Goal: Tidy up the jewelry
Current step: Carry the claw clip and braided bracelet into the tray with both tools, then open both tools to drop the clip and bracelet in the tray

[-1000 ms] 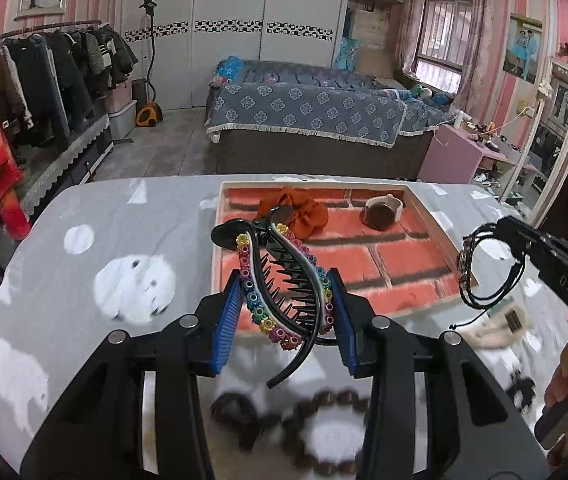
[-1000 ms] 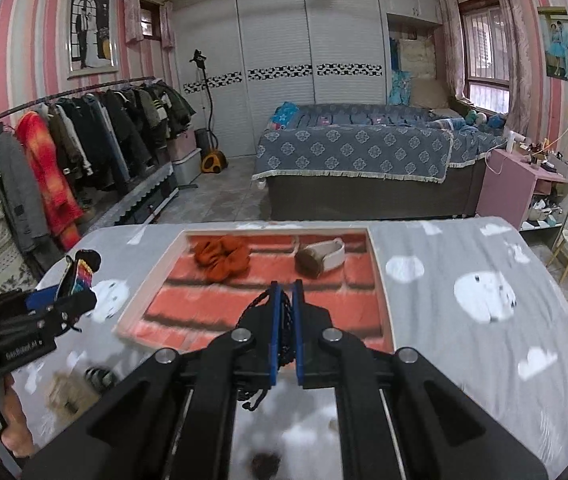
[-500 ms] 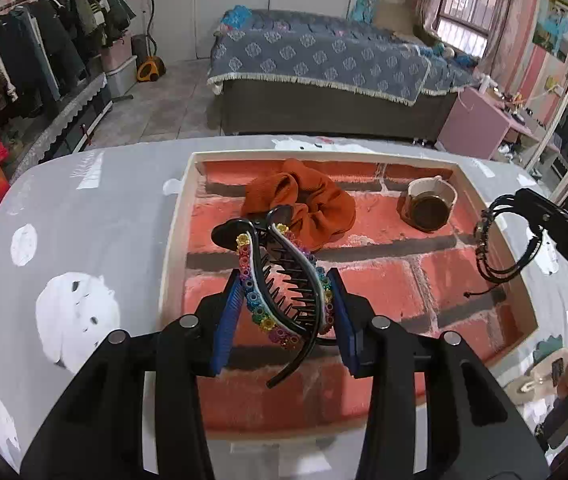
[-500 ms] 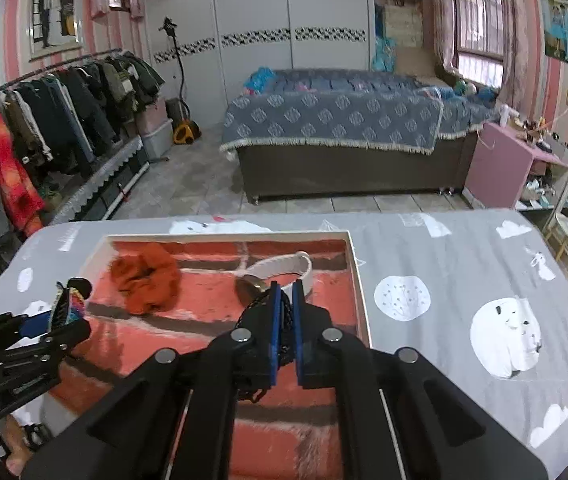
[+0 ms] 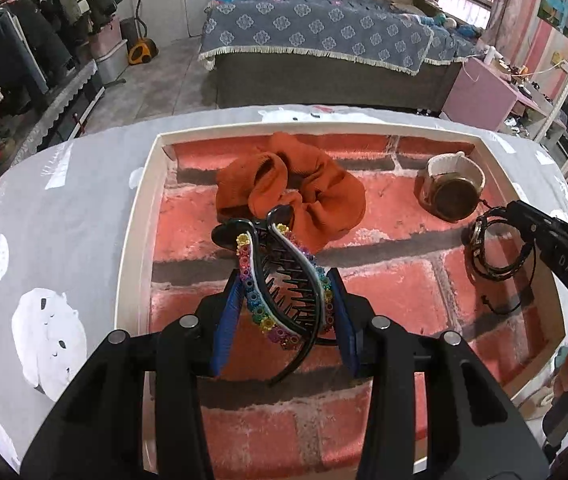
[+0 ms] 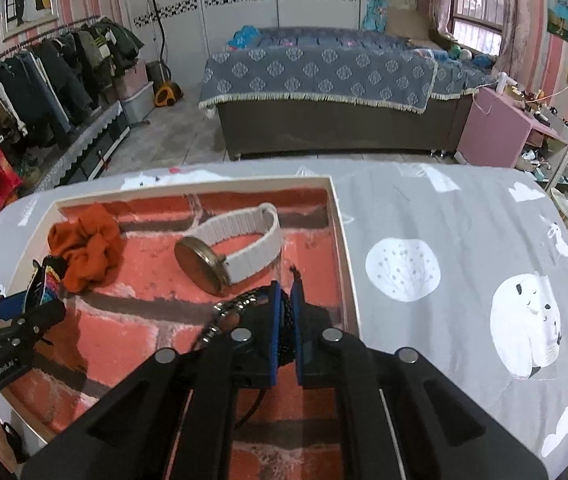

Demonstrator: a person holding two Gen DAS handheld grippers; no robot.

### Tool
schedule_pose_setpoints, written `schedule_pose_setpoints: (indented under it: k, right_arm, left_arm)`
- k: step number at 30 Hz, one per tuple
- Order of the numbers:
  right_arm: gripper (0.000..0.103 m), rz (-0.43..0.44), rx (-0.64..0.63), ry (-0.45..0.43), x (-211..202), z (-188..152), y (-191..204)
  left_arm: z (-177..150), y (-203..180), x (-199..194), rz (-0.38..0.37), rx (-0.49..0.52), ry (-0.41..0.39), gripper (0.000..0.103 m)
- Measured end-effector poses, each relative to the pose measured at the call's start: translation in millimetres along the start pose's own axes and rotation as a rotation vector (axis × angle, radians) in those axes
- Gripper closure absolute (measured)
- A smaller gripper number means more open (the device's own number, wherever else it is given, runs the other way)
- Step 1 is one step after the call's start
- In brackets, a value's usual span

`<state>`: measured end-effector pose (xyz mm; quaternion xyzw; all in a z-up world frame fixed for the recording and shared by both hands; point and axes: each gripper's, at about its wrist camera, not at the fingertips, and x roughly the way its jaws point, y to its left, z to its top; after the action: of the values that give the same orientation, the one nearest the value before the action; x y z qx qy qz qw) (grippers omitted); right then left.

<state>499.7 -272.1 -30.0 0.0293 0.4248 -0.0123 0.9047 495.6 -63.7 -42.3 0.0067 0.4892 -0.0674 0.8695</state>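
Jewelry tray [image 5: 136,216] below both tongs: left gripper [image 5: 284,300] clamps the hair claw [image 5: 280,276], right gripper [image 6: 285,320] pinches the black bracelet [image 6: 240,304]; lower each clear of scrunchie [image 5: 307,196] and watch [image 6: 220,252] before releasing.

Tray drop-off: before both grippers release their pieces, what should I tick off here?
1. Left gripper shut on hair clip: ok.
2. Right gripper shut on black bracelet: ok.
3. Both pieces over the tray: ok.
4. Bare floor below clip, clear of scrunchie: ok.
5. Bracelet clear of watch: ok, though close.
6. Height above the floor: cannot tell.
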Motion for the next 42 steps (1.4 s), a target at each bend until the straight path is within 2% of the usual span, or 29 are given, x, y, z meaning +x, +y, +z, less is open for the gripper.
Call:
schedule_pose_setpoints:
  k: [7,16,18,19,20,21,22,26,27,28,30,32,33,42]
  right_arm:
    - [0.097,-0.022,-0.03,0.07,17,1,9]
    - [0.094,-0.027,-0.047,0.102,18,-3,10]
    - [0.092,-0.017,-0.038,0.1,15,-3,8]
    - [0.082,-0.014,-0.037,0.093,11,-3,8]
    - [0.075,-0.012,-0.035,0.084,8,-3,7]
    - [0.062,-0.005,-0.031,0.074,2,-3,6]
    - [0.056,0.008,-0.028,0.064,-2,0,4]
    - [0.046,0.041,-0.043,0.012,-36,2,1]
    - [0.039,0.041,-0.046,-0.003,-44,1,-1]
    - [0.031,0.043,-0.046,-0.016,-51,1,-4]
    - [0.025,0.051,-0.044,-0.047,-73,-2,-10]
    - [0.02,0.052,-0.043,-0.068,-90,-4,-18]
    - [0.017,0.047,-0.043,-0.08,-99,-7,-20]
    - [0.009,0.006,-0.052,-0.171,-160,-34,-36]
  left_arm:
    - [6,0,11,0.006,0.006,0.03,0.062]
    - [7,0,19,0.031,0.003,0.057,0.061]
    - [7,0,19,0.036,0.006,0.061,0.058]
    - [8,-1,17,0.036,0.005,0.061,0.055]
    - [10,-2,15,0.038,0.004,0.055,0.047]
    - [10,-2,13,0.043,0.003,0.049,0.037]
    - [10,-3,6,0.052,0.002,0.035,0.033]
    - [10,-8,-24,0.016,0.016,-0.016,0.023]
    - [9,-9,-31,0.013,0.018,-0.027,0.016]
    - [8,-9,-44,0.013,0.02,-0.051,0.014]
    - [2,-6,-61,0.016,0.027,-0.087,0.007]
    - [-5,-3,-83,0.019,0.029,-0.124,0.005]
    - [-7,-1,-91,0.019,0.029,-0.138,0.005]
    - [-45,24,-159,0.037,0.027,-0.236,0.005]
